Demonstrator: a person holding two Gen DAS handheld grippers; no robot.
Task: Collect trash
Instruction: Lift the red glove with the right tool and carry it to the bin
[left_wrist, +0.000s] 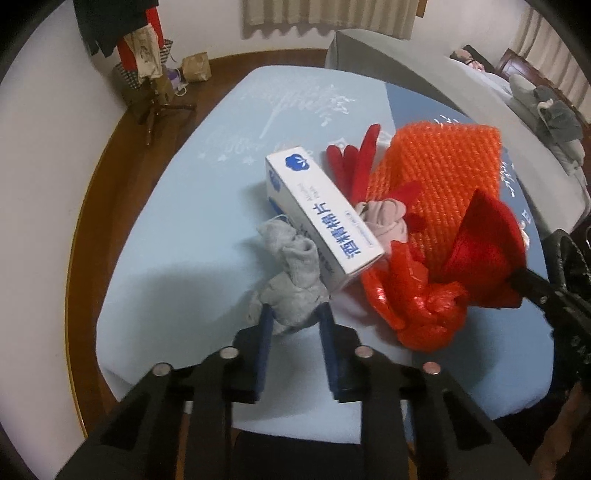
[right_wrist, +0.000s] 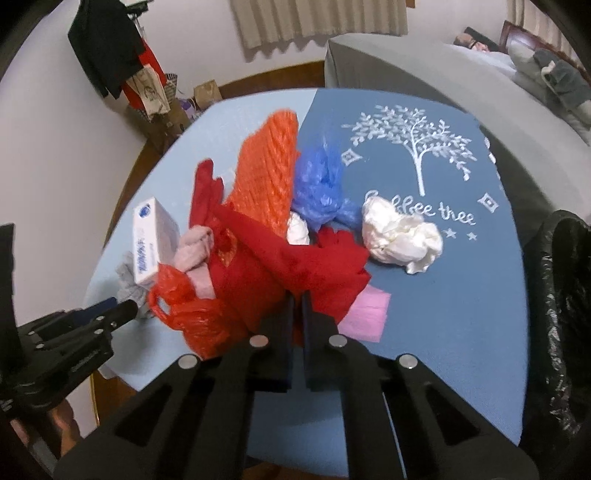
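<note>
Table (right_wrist: 461, 295), half pale blue, half dark blue, tree motif lettered "tree": one white box (left_wrist: 325, 214) printed 酒精棉片, one orange mesh sheet (left_wrist: 443, 173), one red plastic bag (left_wrist: 410, 295), one blue bag (right_wrist: 321, 184), one crumpled white tissue (right_wrist: 402, 236), one pink paper (right_wrist: 365, 314); left gripper (left_wrist: 295, 312) fingers clamp one grey rag (left_wrist: 291, 280); right gripper (right_wrist: 298, 299) fingers pinch one red cloth (right_wrist: 306, 262)

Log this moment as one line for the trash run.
left gripper: shut on grey sock | right gripper: shut on red cloth | nothing bagged yet
</note>
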